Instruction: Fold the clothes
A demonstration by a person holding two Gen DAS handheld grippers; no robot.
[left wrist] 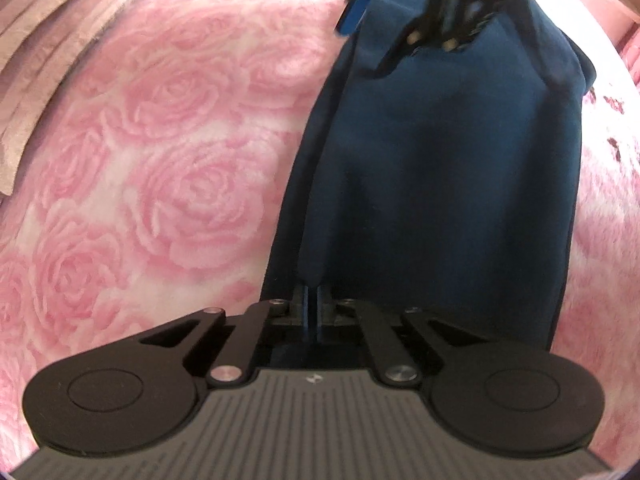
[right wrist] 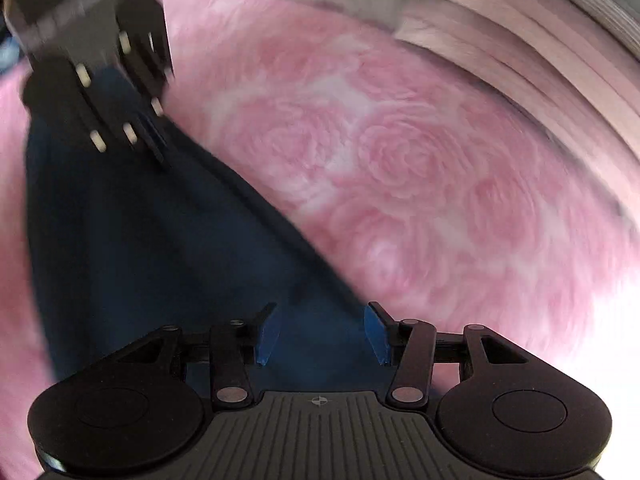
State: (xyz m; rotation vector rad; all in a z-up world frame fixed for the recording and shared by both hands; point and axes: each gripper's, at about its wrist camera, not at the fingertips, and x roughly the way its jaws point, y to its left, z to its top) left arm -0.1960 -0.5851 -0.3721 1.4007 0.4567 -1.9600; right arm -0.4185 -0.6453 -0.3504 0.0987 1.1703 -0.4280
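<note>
My left claw [left wrist: 312, 304] is pinched shut on the blue garment [left wrist: 440, 184], long axis running to 12 o'clock; right claw [right wrist: 322, 332] half open, empty, over its far end.

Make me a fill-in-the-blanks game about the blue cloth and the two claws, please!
1. The cloth being folded is the colour ____.
2. It lies on a pink blanket printed with ____.
3. The left claw is ____ on the cloth's edge.
4. The right claw has its pads standing ____, gripping nothing.

Missing words: blue; roses; shut; apart
</note>
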